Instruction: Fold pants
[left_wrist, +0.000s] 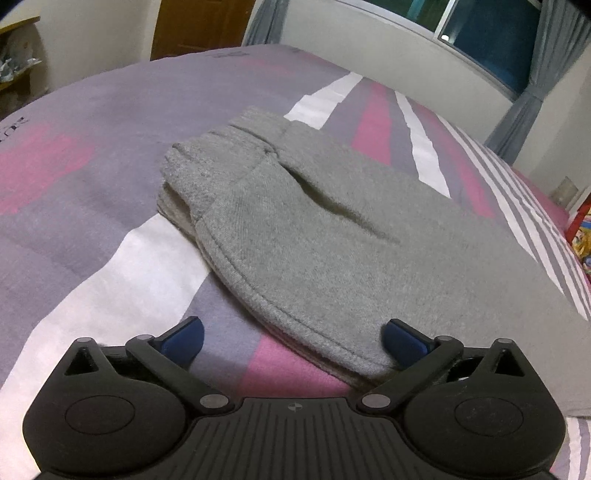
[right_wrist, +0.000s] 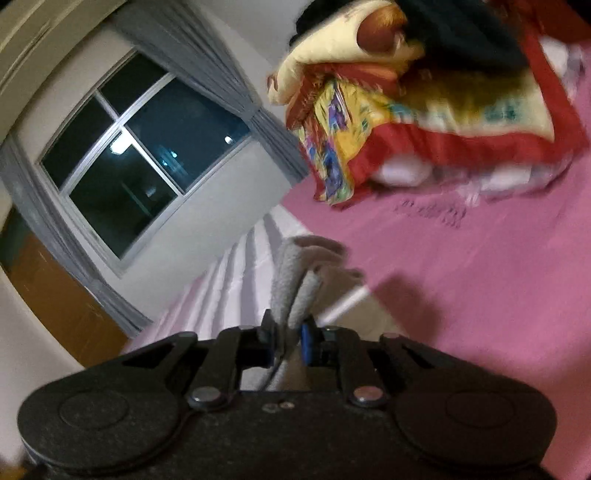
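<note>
Grey fleece pants (left_wrist: 314, 229) lie folded on the striped bedsheet (left_wrist: 110, 206) in the left wrist view, hem edge nearest me. My left gripper (left_wrist: 291, 341) is open, its blue fingertips wide apart; the right one (left_wrist: 404, 341) touches the near hem and the left one (left_wrist: 183, 339) is over bare sheet. In the right wrist view my right gripper (right_wrist: 288, 338) is shut on a bunched fold of the grey pants (right_wrist: 295, 280), held above the pink sheet (right_wrist: 461, 295). That view is tilted and blurred.
A colourful red-edged blanket (right_wrist: 424, 122) is piled at the top right of the bed. A window with grey curtains (right_wrist: 144, 162) and a white wall lie beyond the bed edge. A wooden door (left_wrist: 199, 26) stands behind the bed.
</note>
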